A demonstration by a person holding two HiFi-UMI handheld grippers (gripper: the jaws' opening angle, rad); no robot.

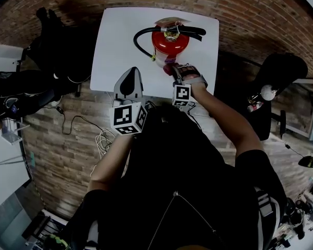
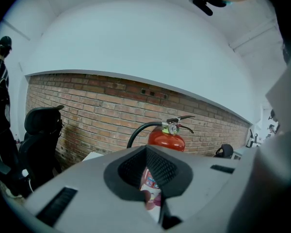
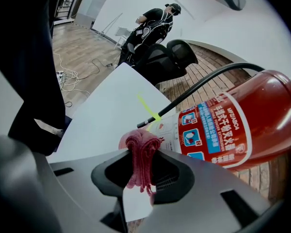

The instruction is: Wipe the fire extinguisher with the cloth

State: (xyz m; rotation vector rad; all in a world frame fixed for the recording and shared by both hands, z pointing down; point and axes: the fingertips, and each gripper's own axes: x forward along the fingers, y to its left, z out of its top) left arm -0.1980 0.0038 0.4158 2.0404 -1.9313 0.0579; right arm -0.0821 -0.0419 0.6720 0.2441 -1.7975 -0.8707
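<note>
A red fire extinguisher (image 1: 169, 41) with a black hose (image 1: 138, 43) stands upright on the white table (image 1: 115, 40). My right gripper (image 1: 172, 70) is shut on a bunched pink cloth (image 1: 168, 67) at the near side of the cylinder. In the right gripper view the cloth (image 3: 140, 152) sticks out between the jaws of the right gripper (image 3: 141, 154), close to the extinguisher's (image 3: 233, 125) white and blue label. My left gripper (image 1: 130, 73) hovers at the table's near edge, left of the extinguisher, jaws together with nothing in them. From the left gripper (image 2: 147, 150) the extinguisher (image 2: 166, 139) shows straight ahead.
Black office chairs stand left (image 1: 57, 51) and right (image 1: 281, 69) of the table. Cables (image 1: 101, 137) lie on the wooden floor near my feet. A brick wall (image 2: 97, 106) is behind the table. A person in black (image 3: 155, 21) stands further off.
</note>
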